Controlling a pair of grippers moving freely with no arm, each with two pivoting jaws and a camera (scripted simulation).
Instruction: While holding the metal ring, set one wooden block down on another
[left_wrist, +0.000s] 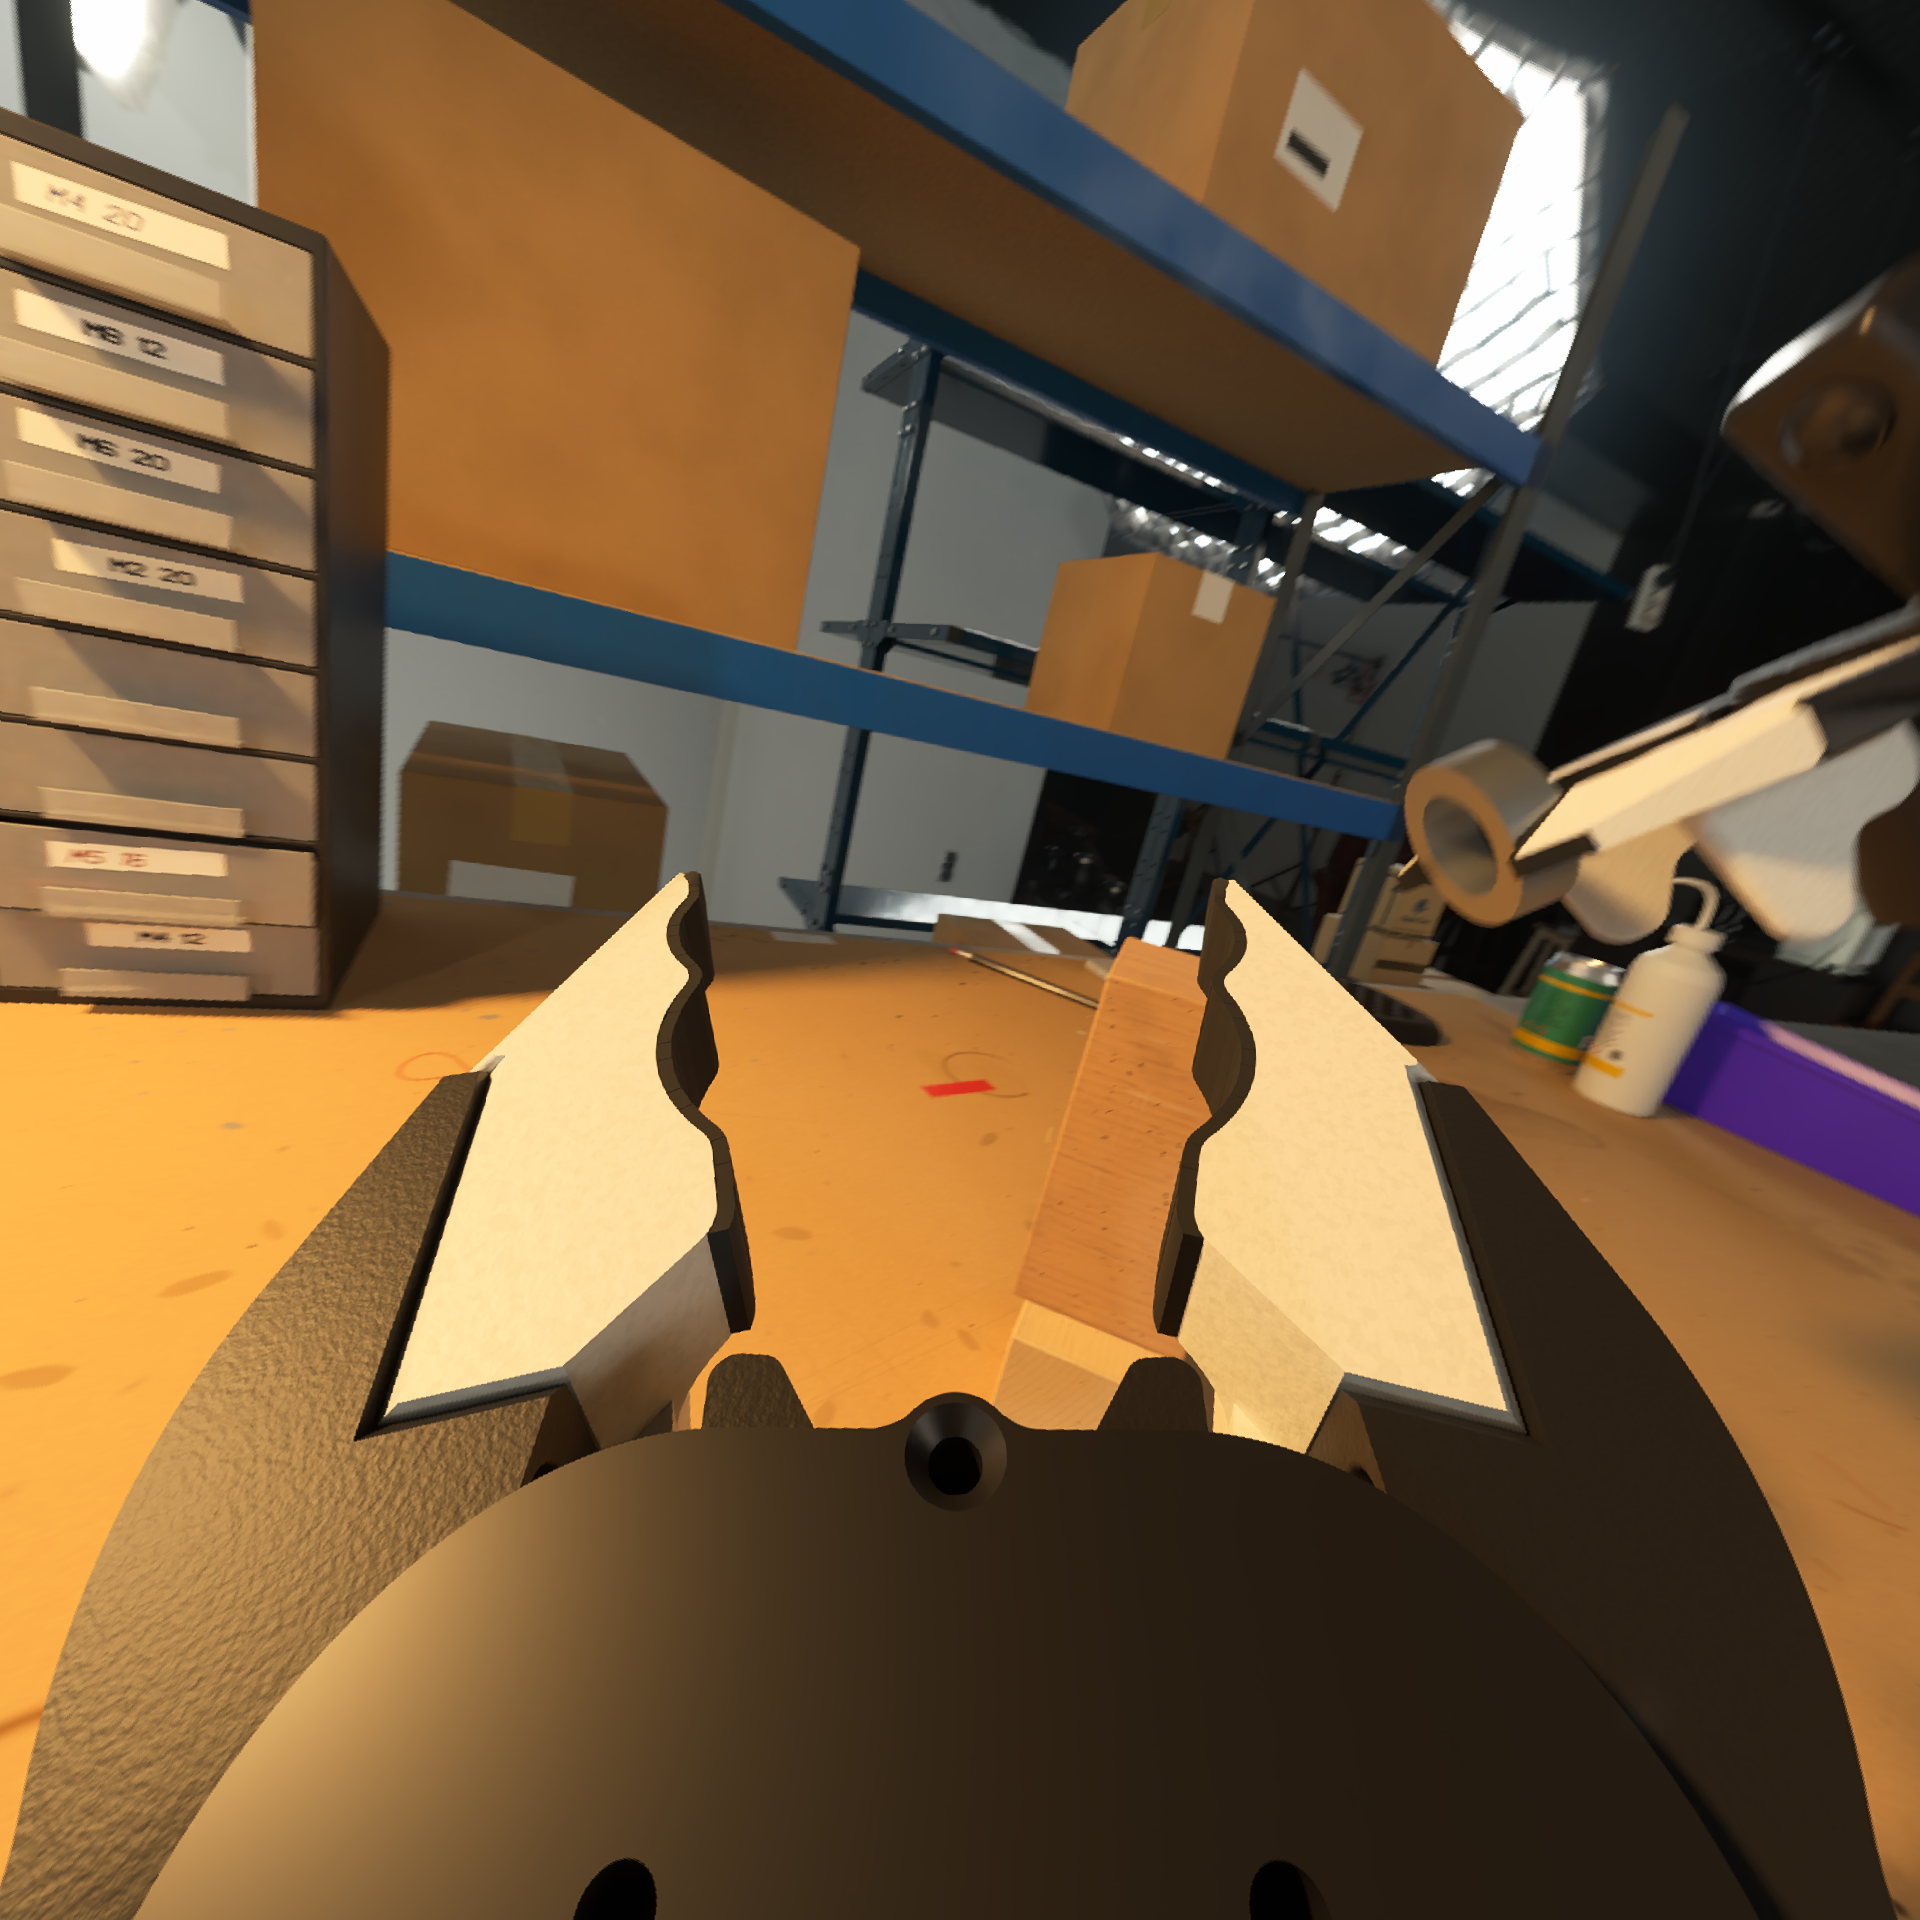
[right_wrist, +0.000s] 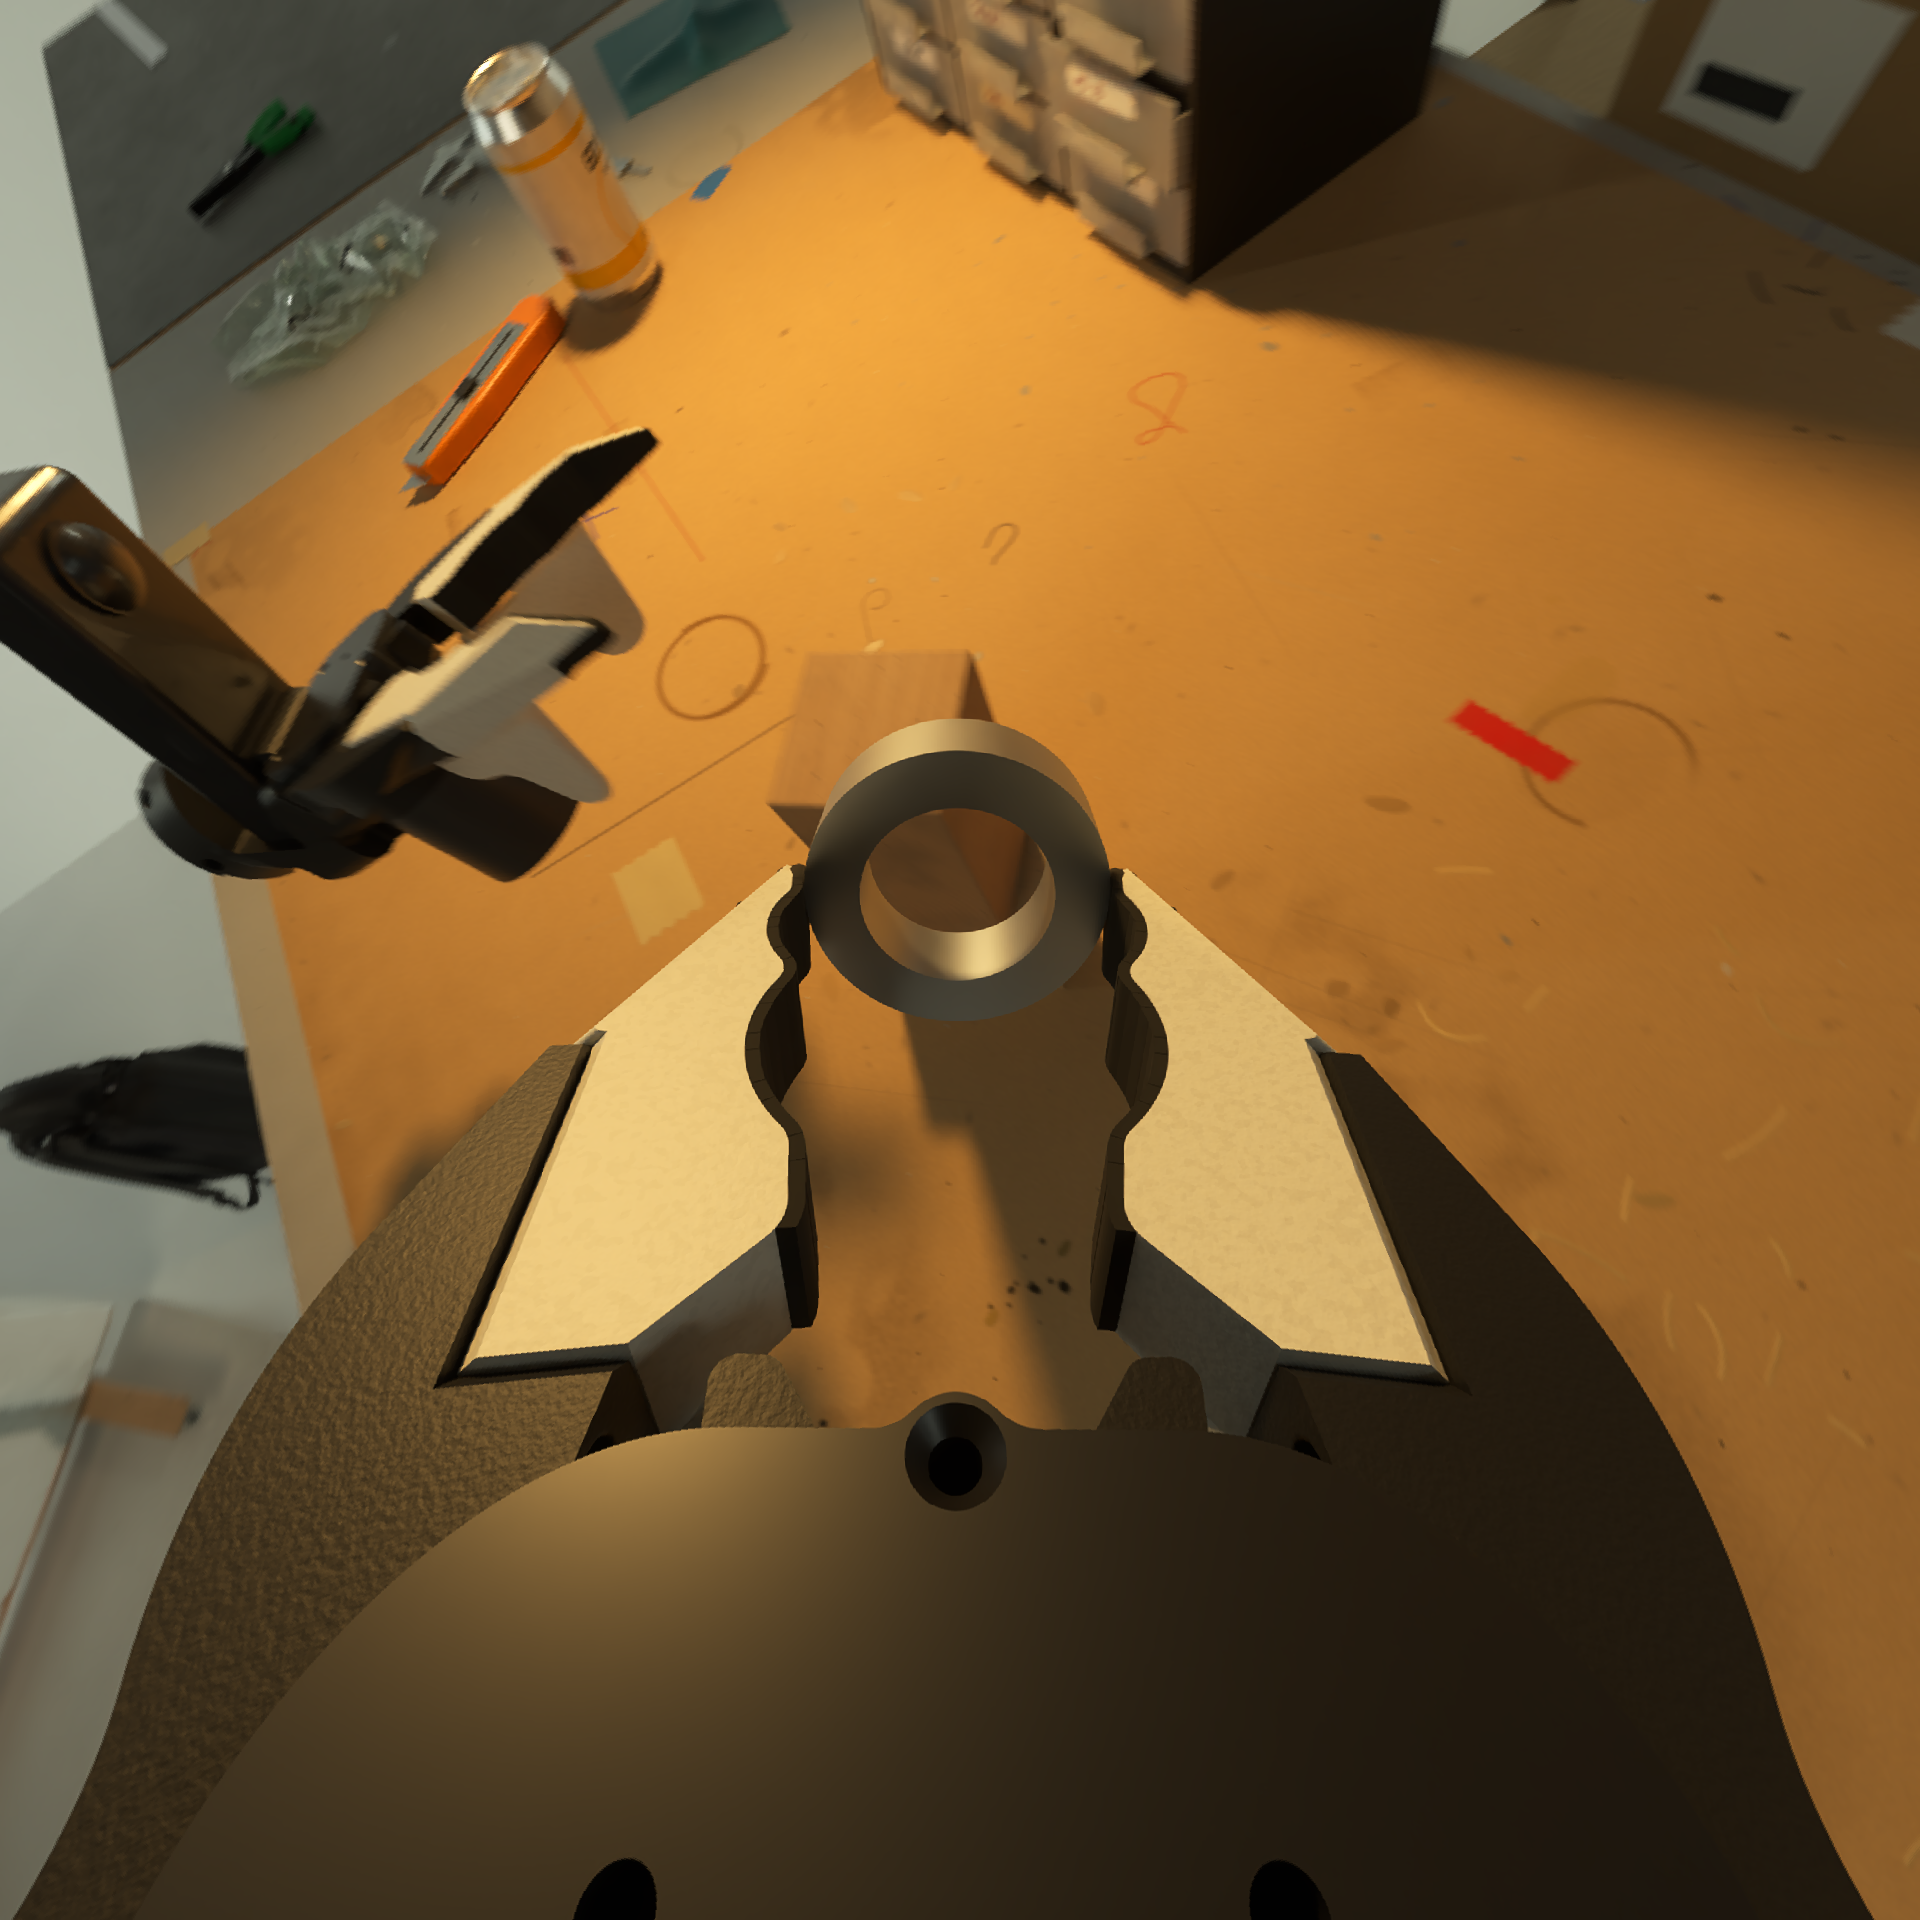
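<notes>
My right gripper (right_wrist: 958, 883) is shut on the metal ring (right_wrist: 956, 873) and holds it in the air above the table; the ring also shows at the right of the left wrist view (left_wrist: 1475, 831). A wooden block (right_wrist: 883, 717) stands on the table below and beyond the ring. In the left wrist view the block (left_wrist: 1122, 1143) stands at my right finger, partly hidden behind it. Its lowest part looks lighter, and I cannot tell whether it is one block or two stacked. My left gripper (left_wrist: 958, 904) is open and empty; in the right wrist view it (right_wrist: 613, 540) hangs left of the block, apart from it.
A drawer cabinet (left_wrist: 156, 571) stands at the back left. A white bottle (left_wrist: 1652, 1018), a green can (left_wrist: 1564, 1008) and a purple box (left_wrist: 1787, 1101) stand to the right. An orange cutter (right_wrist: 488, 390) and a spray can (right_wrist: 561, 166) lie near the table's far edge. A red tape mark (right_wrist: 1512, 740) is on the table.
</notes>
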